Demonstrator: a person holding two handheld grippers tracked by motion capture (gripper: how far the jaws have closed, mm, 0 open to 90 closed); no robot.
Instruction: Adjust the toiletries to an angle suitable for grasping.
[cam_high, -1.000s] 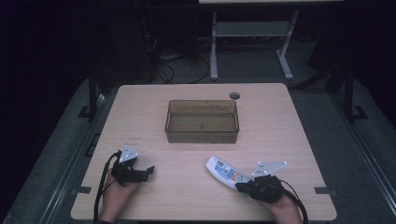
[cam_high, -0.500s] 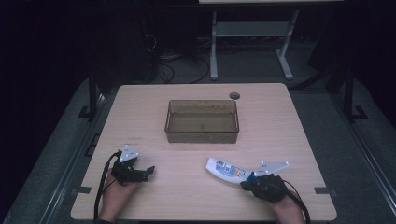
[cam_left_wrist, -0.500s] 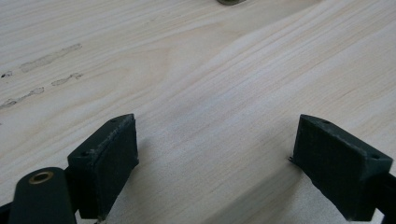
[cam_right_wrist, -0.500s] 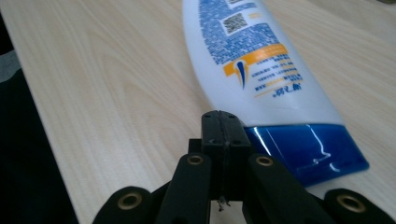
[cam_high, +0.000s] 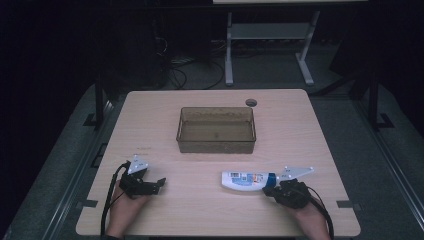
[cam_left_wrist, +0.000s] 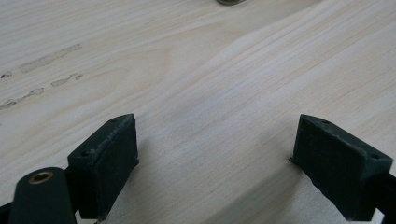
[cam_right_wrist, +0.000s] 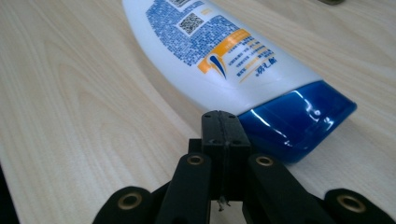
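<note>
A white shampoo bottle (cam_high: 244, 180) with a blue cap lies on its side on the wooden table (cam_high: 200, 210), cap toward the right. In the right gripper view the bottle (cam_right_wrist: 219, 51) lies just ahead, label up. My right gripper (cam_high: 268, 189) is shut with nothing between its jaws, and its tips (cam_right_wrist: 220, 123) sit against the bottle beside the blue cap. At the table's front left, my left gripper (cam_high: 159, 184) rests low with its jaws pointing right. It stands open (cam_left_wrist: 215, 154) over bare wood.
A clear brownish plastic bin (cam_high: 216, 146) stands in the middle of the table, beyond both grippers. A small round grommet (cam_high: 251, 102) sits near the far edge. Behind the table are a white desk frame (cam_high: 270, 35) and floor cables.
The bottle has swung from a slant to lie nearly level across the table, with my shut right gripper shifting slightly at its cap end. The left gripper has stayed put.
</note>
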